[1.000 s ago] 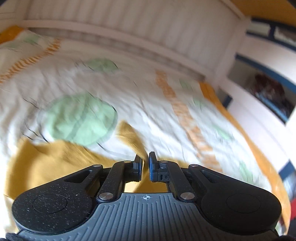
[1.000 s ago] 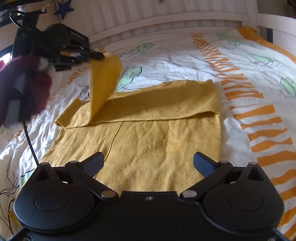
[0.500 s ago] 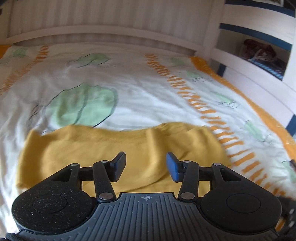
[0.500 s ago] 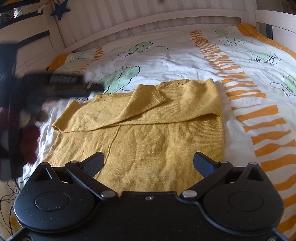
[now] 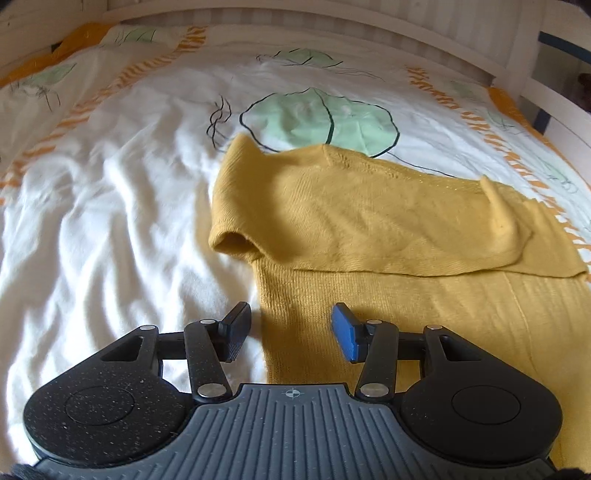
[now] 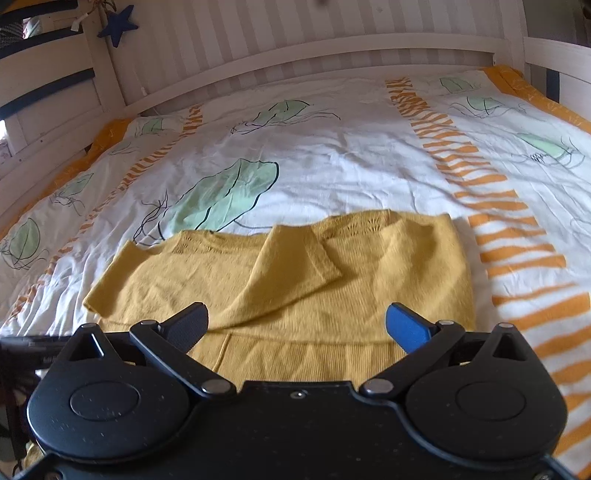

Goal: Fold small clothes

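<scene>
The yellow sweater (image 6: 295, 291) is spread, partly folded, on the patterned bedcover (image 6: 332, 166), while the left gripper (image 5: 290, 330) is held half open and the right gripper (image 6: 295, 326) wide open, both empty.

The right gripper (image 6: 295, 326) hangs above the near part of a mustard-yellow knit sweater (image 6: 369, 288), its jaws spread wide with nothing between them; one pad is black, the other blue. Ahead of the fingers, a sleeve (image 6: 291, 269) lies folded across the sweater's body, its cuff pointing away to the right. The sweater rests on a white duvet (image 6: 332, 158) printed with green leaves and orange striped bands. Beyond it stands a white slatted headboard (image 6: 314, 37); a dark blue star (image 6: 118, 26) hangs far ahead to the left.
</scene>
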`<state>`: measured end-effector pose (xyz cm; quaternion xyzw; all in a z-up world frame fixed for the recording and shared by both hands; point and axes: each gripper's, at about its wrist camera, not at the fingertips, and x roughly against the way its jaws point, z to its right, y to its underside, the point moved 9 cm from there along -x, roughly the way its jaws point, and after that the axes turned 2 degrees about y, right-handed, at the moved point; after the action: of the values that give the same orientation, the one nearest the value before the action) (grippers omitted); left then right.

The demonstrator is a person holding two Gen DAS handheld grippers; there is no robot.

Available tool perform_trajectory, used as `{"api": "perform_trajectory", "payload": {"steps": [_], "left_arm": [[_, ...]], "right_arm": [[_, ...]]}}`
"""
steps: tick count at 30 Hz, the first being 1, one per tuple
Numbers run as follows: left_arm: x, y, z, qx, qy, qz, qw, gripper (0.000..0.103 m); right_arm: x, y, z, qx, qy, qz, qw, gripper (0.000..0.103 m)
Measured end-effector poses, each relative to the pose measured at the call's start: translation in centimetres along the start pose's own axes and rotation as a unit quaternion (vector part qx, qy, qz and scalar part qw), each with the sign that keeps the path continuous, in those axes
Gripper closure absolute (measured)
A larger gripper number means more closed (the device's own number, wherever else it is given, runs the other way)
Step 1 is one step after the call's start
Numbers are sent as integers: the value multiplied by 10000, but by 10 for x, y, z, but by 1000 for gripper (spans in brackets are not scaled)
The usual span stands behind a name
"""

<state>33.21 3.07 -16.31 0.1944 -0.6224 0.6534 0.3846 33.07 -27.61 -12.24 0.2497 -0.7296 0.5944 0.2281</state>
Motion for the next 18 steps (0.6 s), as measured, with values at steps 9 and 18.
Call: {"api": "perform_trajectory", "payload": {"steps": [9,18], "left_arm": [[-8,-3,10,172,-83,8,9998,29],[-10,-2,10,167,-121,-11,9998,26]], "right_arm": [[-49,-23,5,299,89,-207,9993,35],[-100,-24,9,173,130,-529,9984,42]]}}
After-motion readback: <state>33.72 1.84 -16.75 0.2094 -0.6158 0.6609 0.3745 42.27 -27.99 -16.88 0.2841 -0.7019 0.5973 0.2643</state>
